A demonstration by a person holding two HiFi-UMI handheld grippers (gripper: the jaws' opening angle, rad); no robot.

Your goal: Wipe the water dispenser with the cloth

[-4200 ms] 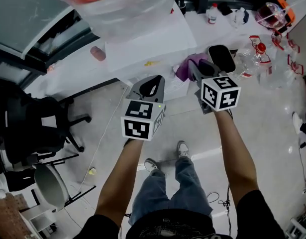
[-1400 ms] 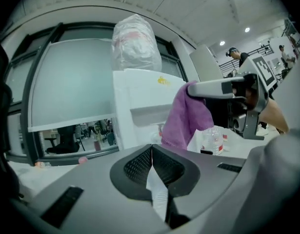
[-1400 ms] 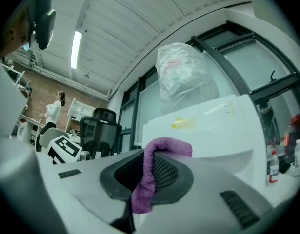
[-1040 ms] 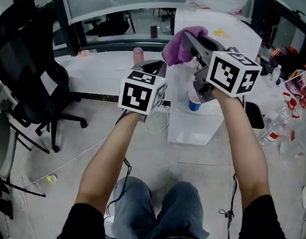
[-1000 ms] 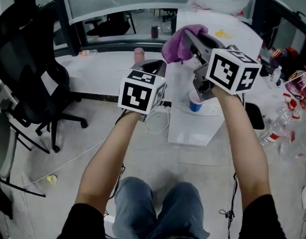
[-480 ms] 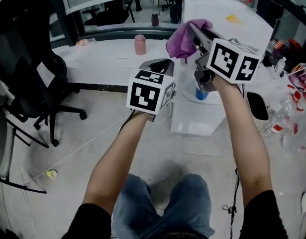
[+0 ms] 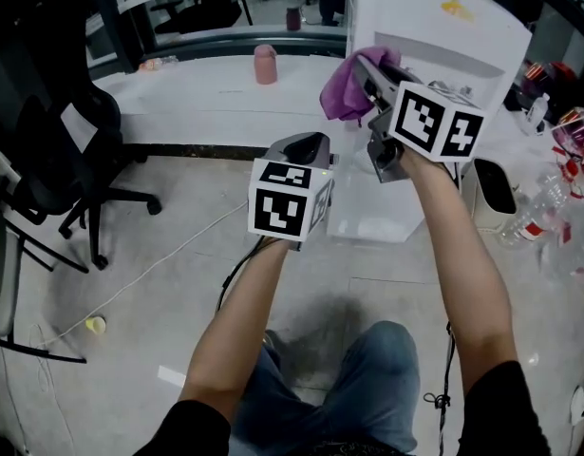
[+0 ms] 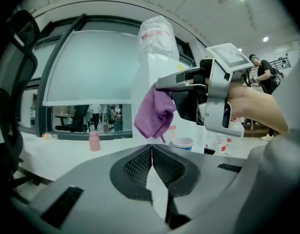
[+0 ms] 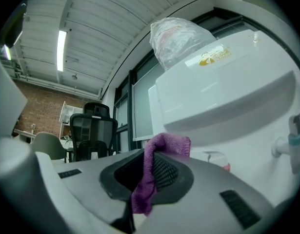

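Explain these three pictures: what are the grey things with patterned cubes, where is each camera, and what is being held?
No robot arm here: a person holds a two-jaw gripper in each hand, and the cubes are part of them. One picture comes from a camera on the person's head, looking down; the other two ride on the grippers. The right gripper is shut on a purple cloth beside the white water dispenser. The left gripper is shut and empty. A pink bottle stands on the white ledge.
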